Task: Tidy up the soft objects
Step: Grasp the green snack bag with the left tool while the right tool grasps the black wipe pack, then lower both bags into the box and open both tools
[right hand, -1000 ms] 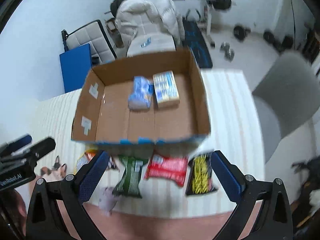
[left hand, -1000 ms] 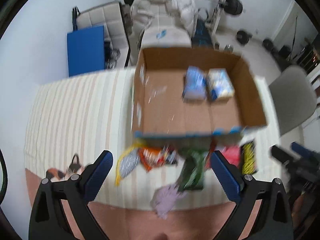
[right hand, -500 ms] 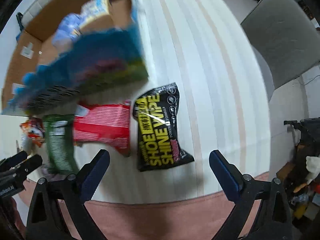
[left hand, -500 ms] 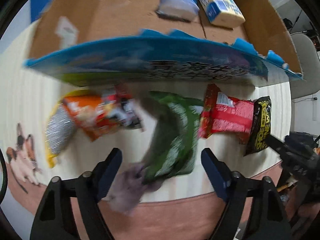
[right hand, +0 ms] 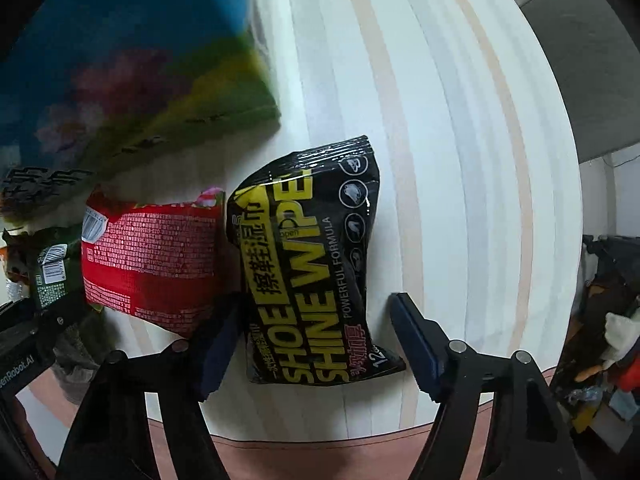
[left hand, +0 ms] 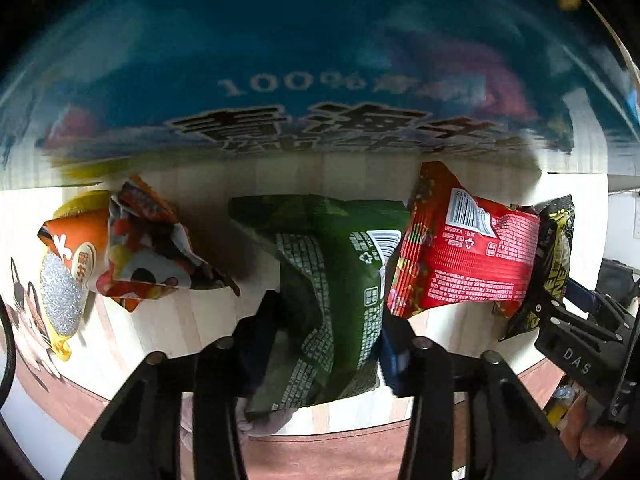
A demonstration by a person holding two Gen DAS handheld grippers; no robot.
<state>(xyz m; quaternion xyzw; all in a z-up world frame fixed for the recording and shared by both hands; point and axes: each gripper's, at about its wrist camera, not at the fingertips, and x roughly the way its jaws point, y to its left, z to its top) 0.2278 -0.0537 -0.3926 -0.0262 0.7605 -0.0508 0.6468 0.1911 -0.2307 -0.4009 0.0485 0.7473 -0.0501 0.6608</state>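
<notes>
My left gripper is shut on a green snack bag, its fingers pressing both sides of the bag low on the striped table. A red packet lies right of it. My right gripper is open, its fingers straddling the lower end of a black and yellow shoe wipes pack; the left finger touches the pack. The red packet and the green bag show to the left in the right wrist view. The blue printed box wall stands just behind.
An orange snack bag and a yellow silver pouch lie at the left. The black pack and right gripper body show at the right in the left wrist view. The table's front edge is close; a grey chair stands at right.
Both grippers dropped low to the table and moved in. The left one closed onto the green bag. The right one came around the black wipes pack.
</notes>
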